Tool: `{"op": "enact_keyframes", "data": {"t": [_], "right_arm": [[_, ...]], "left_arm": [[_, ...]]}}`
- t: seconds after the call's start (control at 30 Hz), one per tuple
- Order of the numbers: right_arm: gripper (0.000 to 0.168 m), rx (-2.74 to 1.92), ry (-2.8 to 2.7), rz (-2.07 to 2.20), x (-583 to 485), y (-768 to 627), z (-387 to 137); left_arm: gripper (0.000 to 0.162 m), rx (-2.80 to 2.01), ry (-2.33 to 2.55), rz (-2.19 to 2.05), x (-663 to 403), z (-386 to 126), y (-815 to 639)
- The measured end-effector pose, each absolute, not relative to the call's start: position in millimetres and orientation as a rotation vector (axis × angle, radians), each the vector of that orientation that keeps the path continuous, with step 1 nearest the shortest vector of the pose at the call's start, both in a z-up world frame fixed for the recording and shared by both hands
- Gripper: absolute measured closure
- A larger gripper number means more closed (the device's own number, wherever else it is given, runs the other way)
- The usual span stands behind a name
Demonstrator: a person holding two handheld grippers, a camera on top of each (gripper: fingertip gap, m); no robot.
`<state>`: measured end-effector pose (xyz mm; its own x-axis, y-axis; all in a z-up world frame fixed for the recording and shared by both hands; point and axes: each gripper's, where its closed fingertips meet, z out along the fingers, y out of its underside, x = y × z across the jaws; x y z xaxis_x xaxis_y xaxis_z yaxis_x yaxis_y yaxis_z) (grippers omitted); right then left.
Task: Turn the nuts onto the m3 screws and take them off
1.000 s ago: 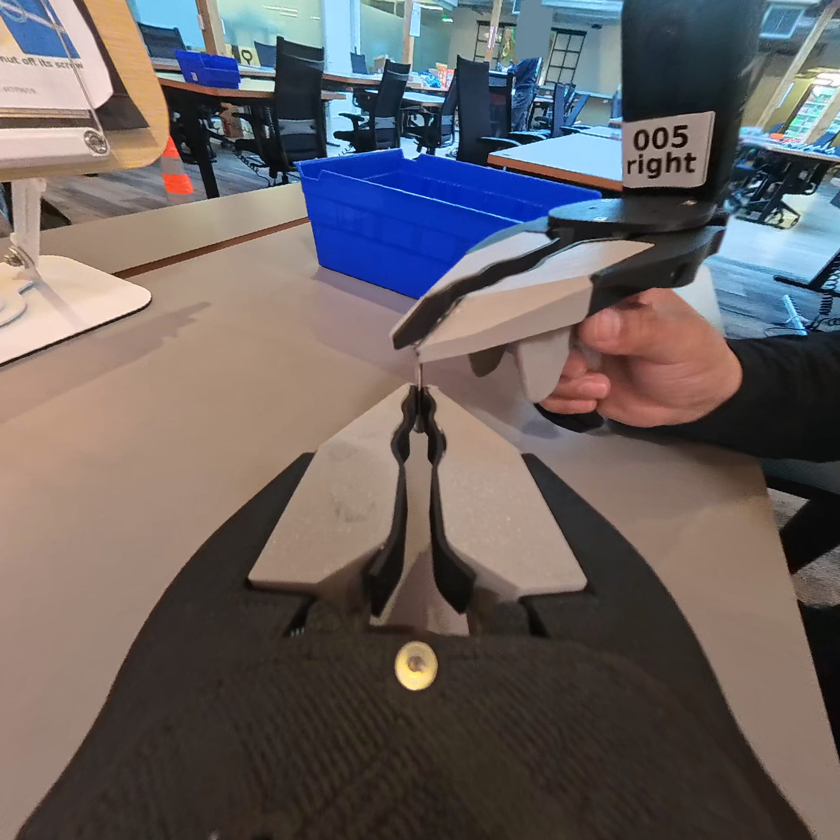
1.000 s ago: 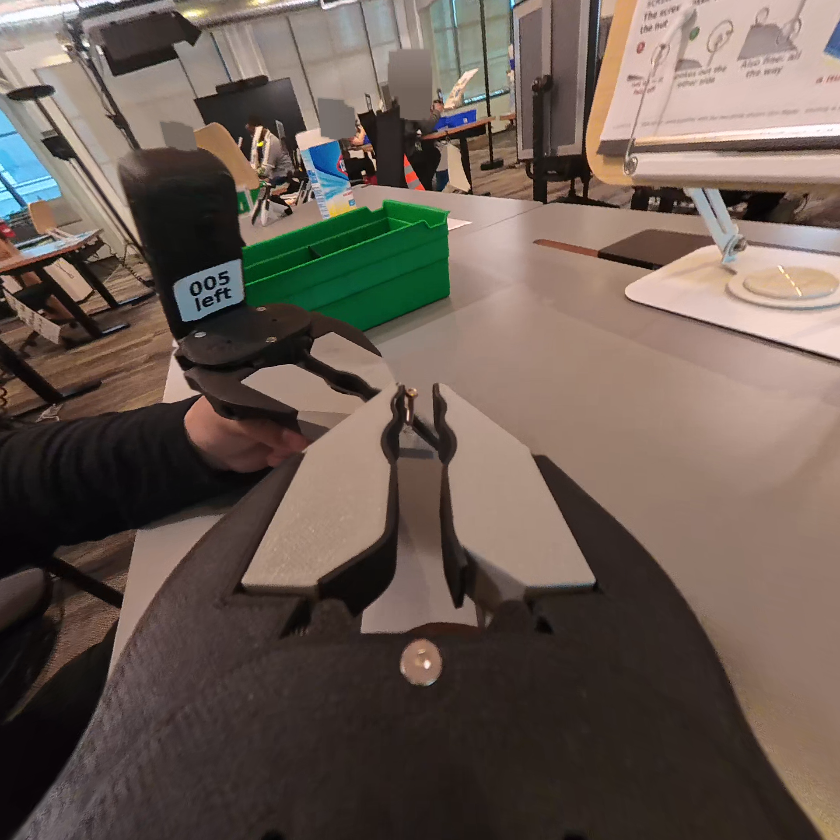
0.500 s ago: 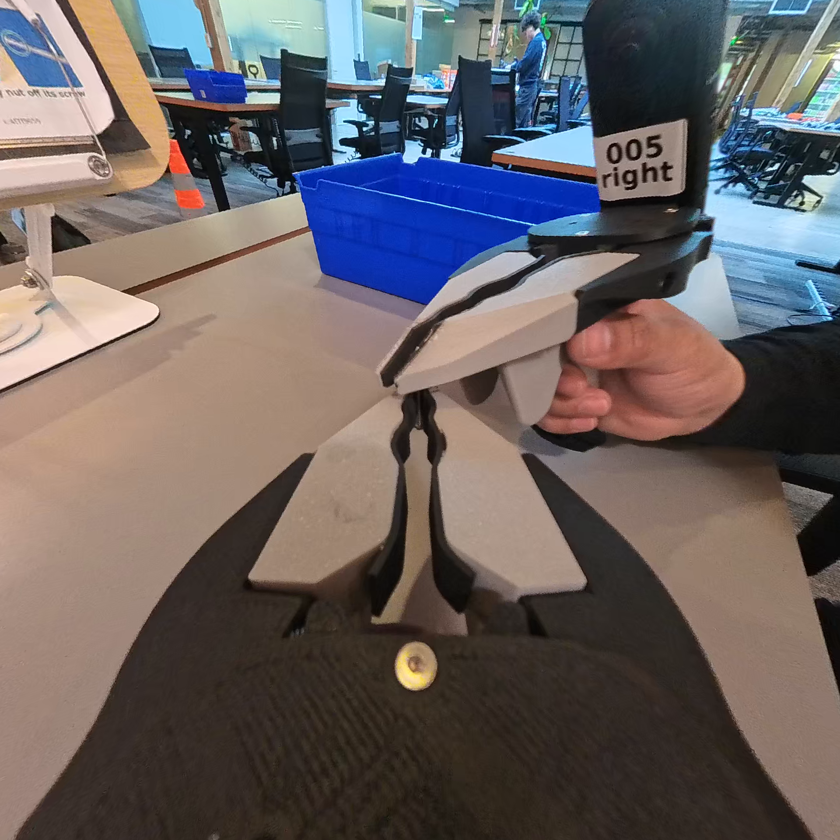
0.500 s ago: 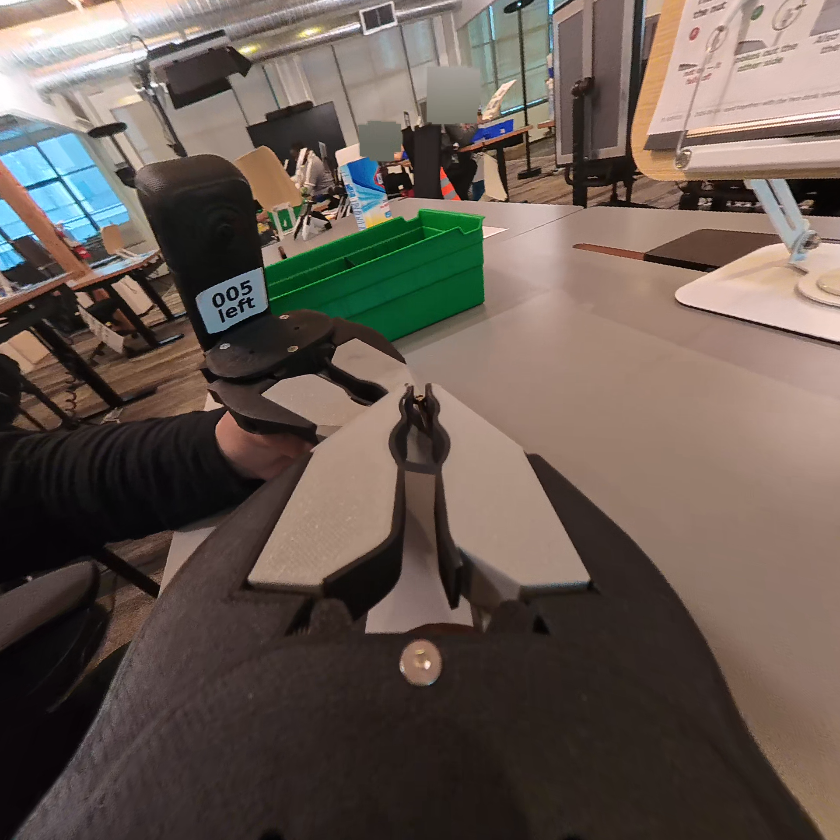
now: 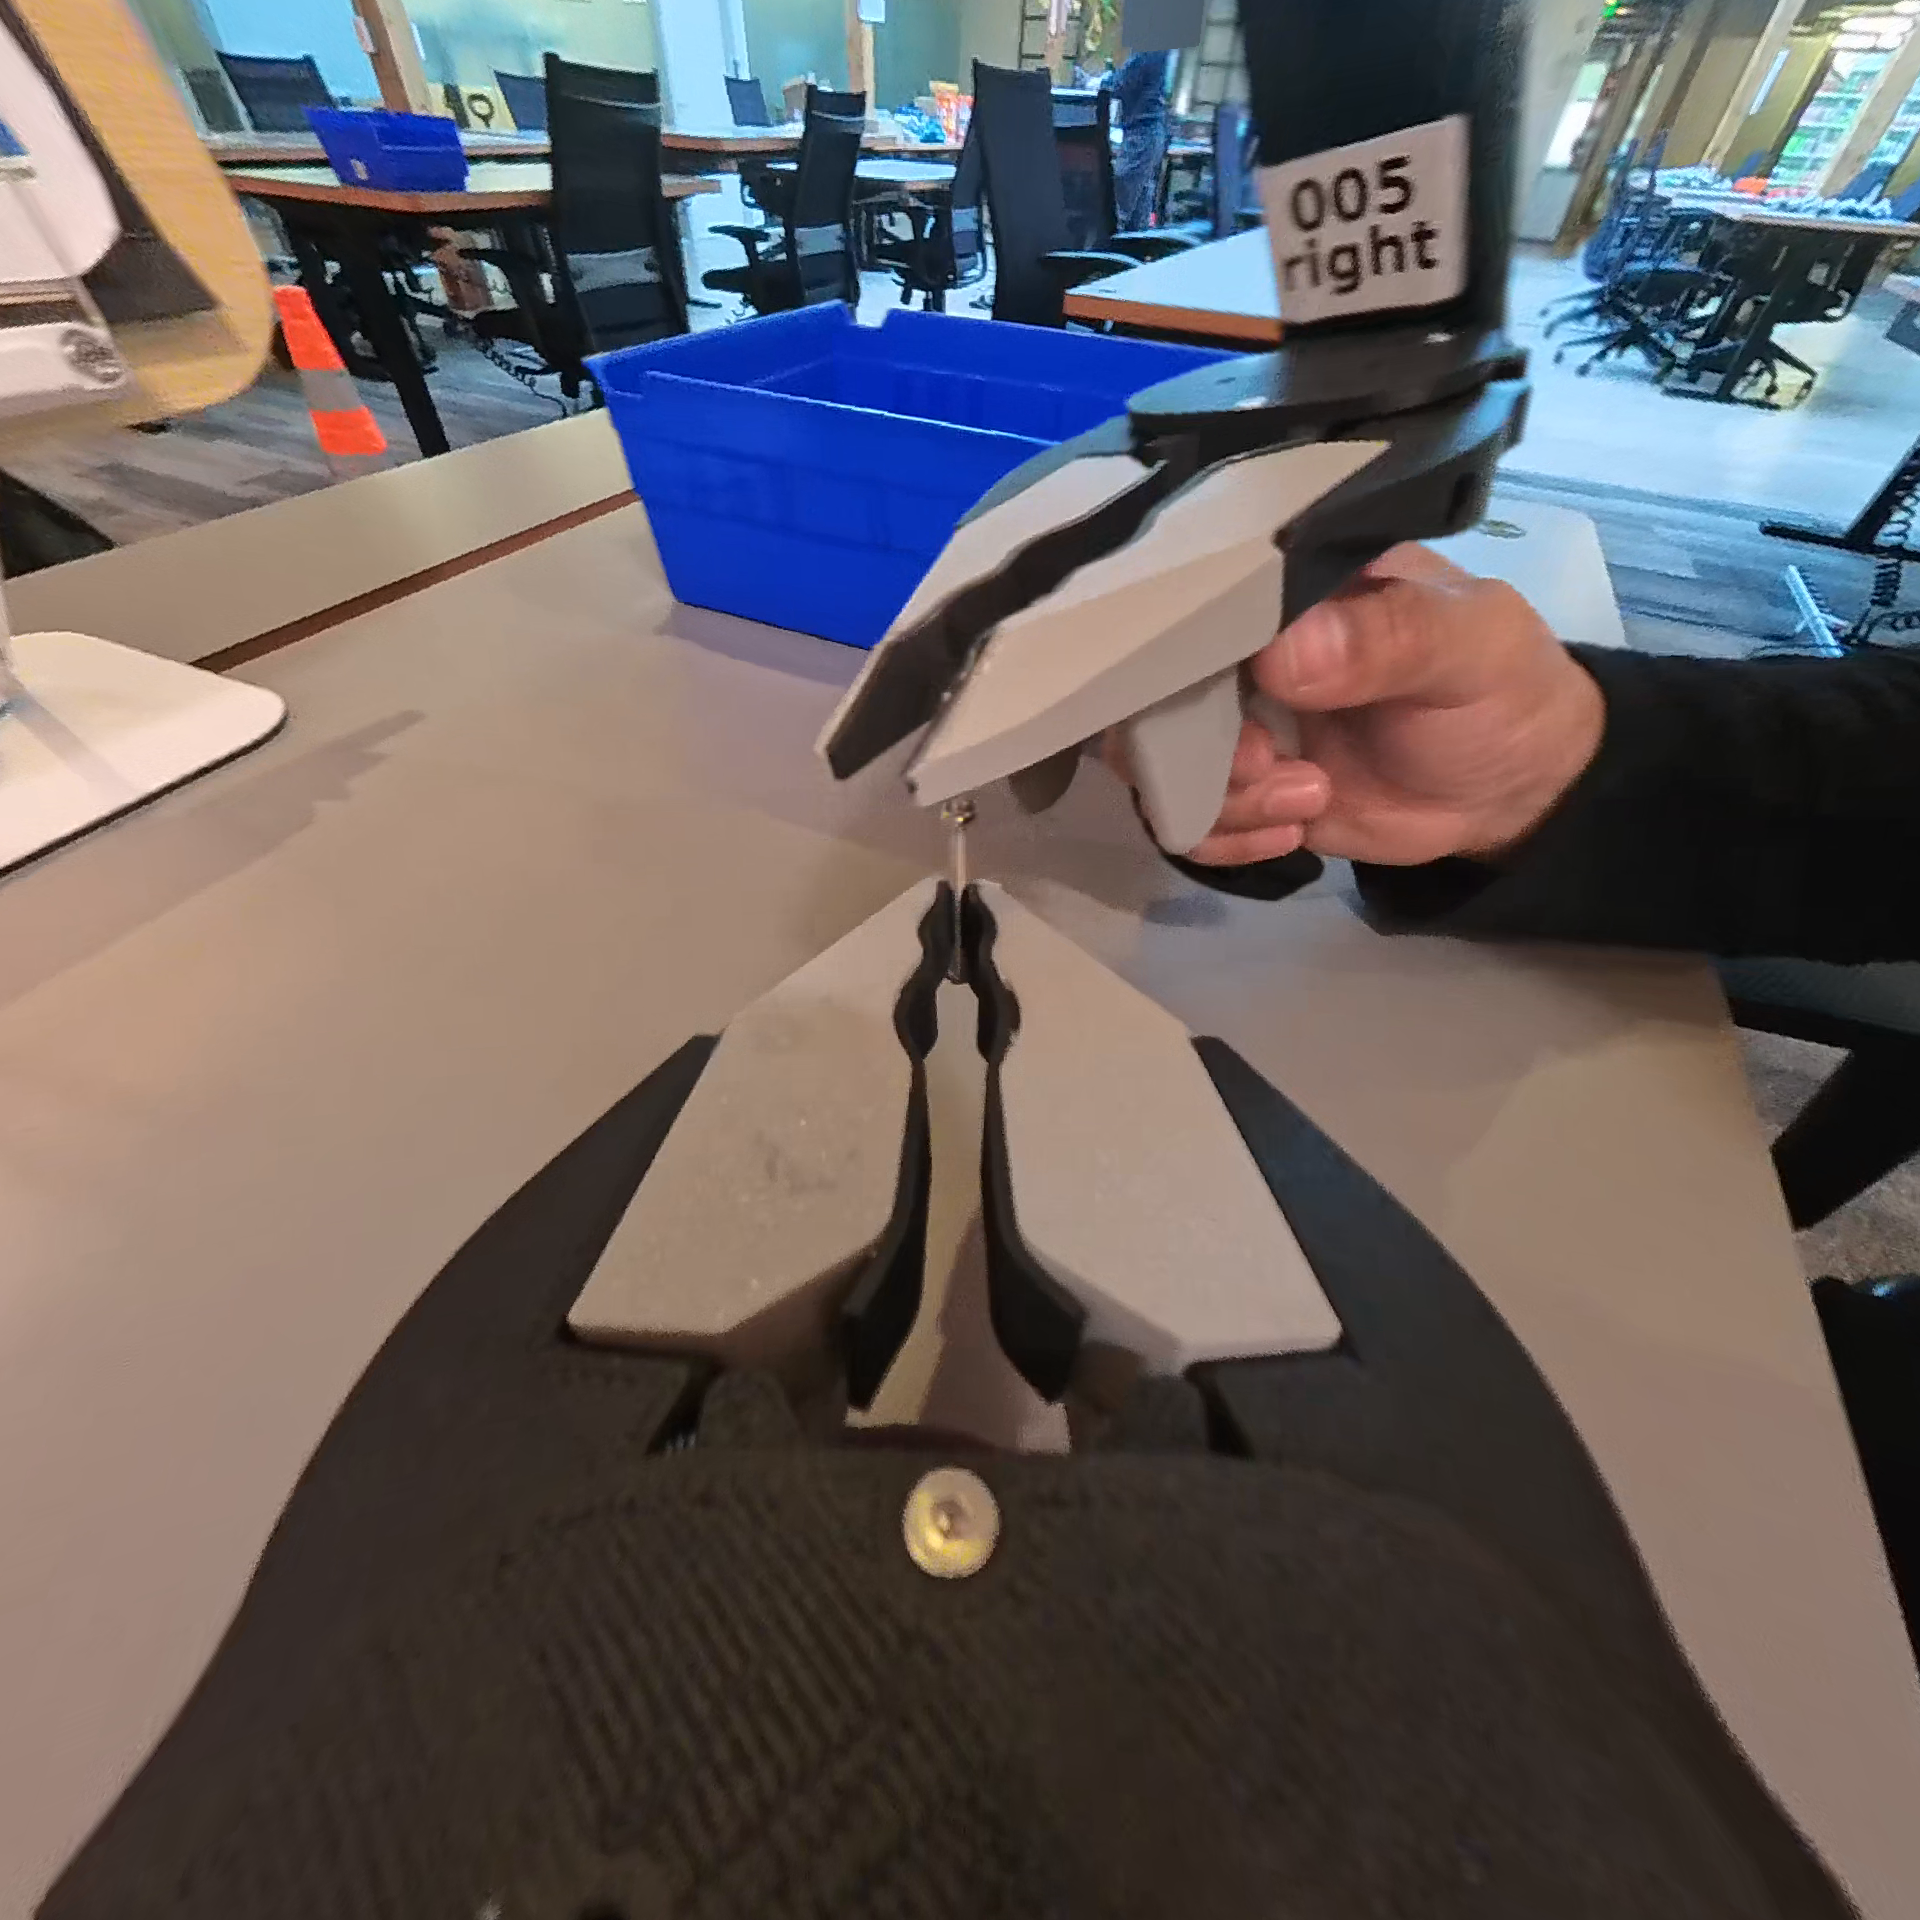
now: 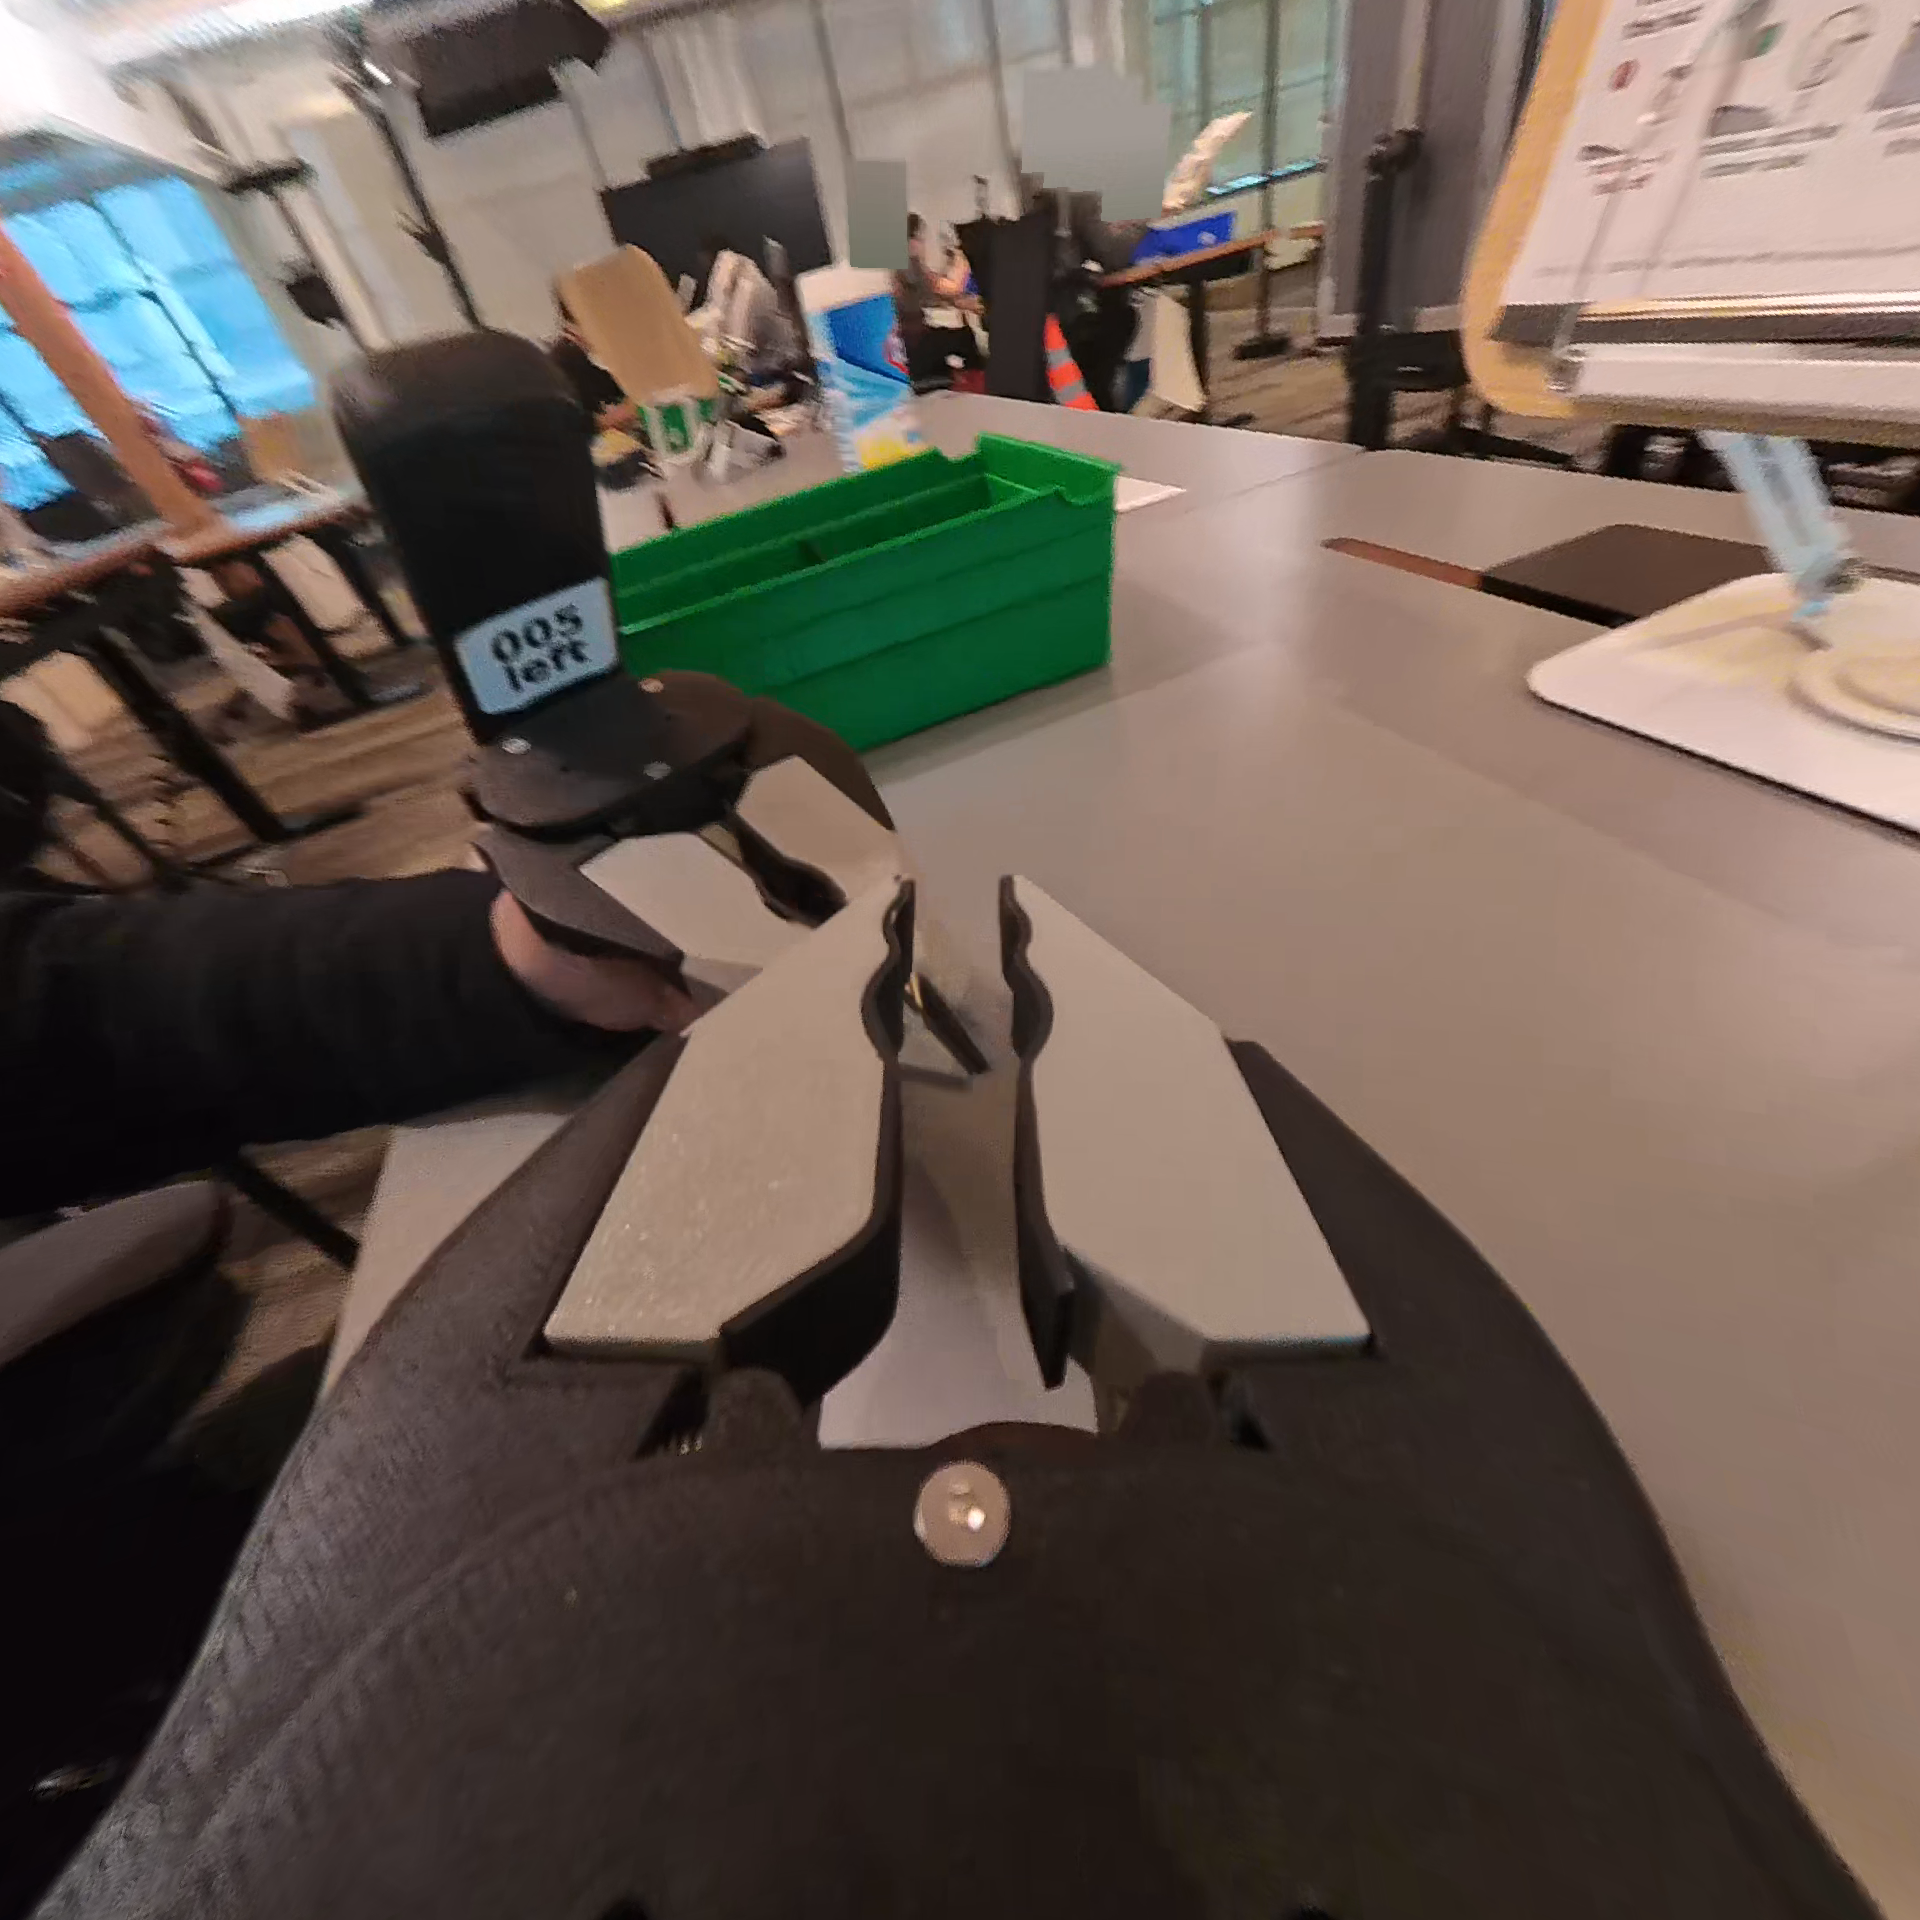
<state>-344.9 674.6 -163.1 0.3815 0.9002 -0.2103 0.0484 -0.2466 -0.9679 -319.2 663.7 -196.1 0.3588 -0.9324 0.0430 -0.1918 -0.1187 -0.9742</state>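
Screw [image 5: 957,878] stands upright, pinched in the closed left claw [image 5: 957,935]; its nut [image 5: 958,814] sits at twelve o'clock, just under the right claw [image 6: 951,935], whose jaws stand parted. Likely mid-turn; next, regrip the nut

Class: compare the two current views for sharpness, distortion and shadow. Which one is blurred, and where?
Left wrist view: mostly sharp; the screw reads clearly, the blue bin is crisp, and soft shadows lie on the table. Right wrist view: motion-blurred, most at the far desks and green bin. Both show wide-angle bending toward the edges.
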Motion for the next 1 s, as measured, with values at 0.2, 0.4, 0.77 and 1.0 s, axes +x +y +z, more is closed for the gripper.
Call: {"op": "enact_keyframes", "data": {"t": [0.2,0.4,0.77,1.0], "right_arm": [[0.149,-1.621,-0.843,0.920,-344,675,-166],[0.151,-1.601,-0.858,0.858,-353,670,-169],[0.167,-1.520,-0.994,0.907,-354,656,-165],[0.166,-1.303,-1.343,1.210,-360,602,-151]], "left_arm": [[0.162,-1.633,0.960,-0.844,-329,-199,678],[0.162,-1.616,0.969,-0.794,-329,-196,678],[0.162,-1.573,1.094,-0.809,-326,-195,663],[0.162,-1.385,1.362,-1.184,-329,-180,603]]}}
